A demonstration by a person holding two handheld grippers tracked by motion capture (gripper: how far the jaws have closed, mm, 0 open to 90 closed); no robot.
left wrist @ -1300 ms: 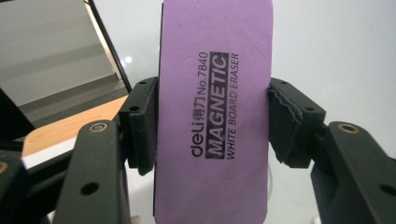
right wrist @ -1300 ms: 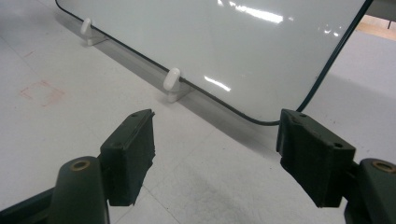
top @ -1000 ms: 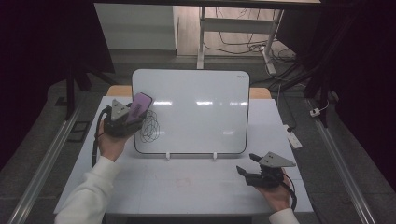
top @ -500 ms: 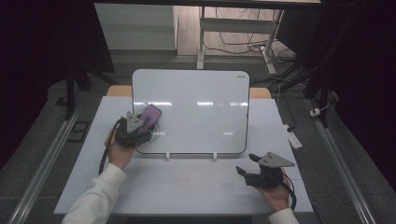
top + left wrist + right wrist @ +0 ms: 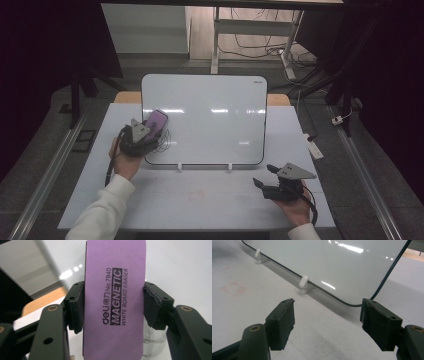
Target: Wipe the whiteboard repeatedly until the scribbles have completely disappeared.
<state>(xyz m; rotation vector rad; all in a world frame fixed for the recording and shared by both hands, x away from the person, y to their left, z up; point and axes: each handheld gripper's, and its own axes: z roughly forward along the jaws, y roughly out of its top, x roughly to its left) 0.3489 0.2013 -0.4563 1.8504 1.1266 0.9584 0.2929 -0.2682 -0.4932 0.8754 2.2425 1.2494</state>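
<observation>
A whiteboard (image 5: 210,120) stands propped at the back middle of the worktop (image 5: 200,200). An eraser (image 5: 156,123) sits against the board's lower left part, over a scribble (image 5: 162,140). The left claw (image 5: 150,131) is at that spot. The right claw (image 5: 265,177) lies in front of the board's right corner.

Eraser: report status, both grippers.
Left gripper shut on eraser, at scribble on whiteboard. Right gripper open, empty, on table. Nothing in the way.

The left hand-held gripper (image 5: 148,131) carried the eraser (image 5: 156,123) down over the scribble (image 5: 162,141).
</observation>
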